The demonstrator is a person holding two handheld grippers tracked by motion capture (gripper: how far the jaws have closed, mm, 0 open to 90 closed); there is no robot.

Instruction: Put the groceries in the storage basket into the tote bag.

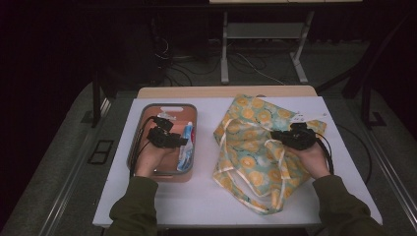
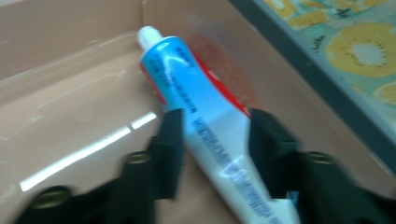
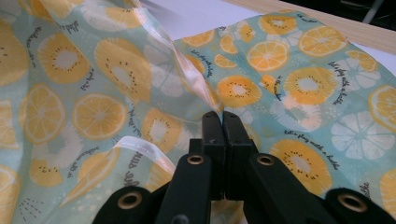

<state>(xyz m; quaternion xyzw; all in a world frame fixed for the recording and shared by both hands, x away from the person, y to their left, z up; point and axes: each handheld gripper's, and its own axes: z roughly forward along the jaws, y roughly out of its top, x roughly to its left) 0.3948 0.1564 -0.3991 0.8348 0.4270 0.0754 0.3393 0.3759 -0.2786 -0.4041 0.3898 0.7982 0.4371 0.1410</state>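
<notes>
Reaching into the brown tray (image 1: 145,115) at the left of the white table (image 1: 206,191), the left gripper (image 2: 215,135) has its jaws parted on either side of a blue-and-white tube (image 2: 205,121), which lies on the tray floor against its right wall; whether the jaws touch the tube cannot be told. At the right, the right gripper (image 3: 223,122) has its jaws pressed together on a fold of the fruit-print cloth bag (image 3: 299,88), which lies spread on the table.

A blue-and-white toothpaste tube (image 2: 205,116) lies along the brown tray's (image 1: 139,128) right wall; a citrus-print bag (image 1: 251,142) lies crumpled right of it
</notes>
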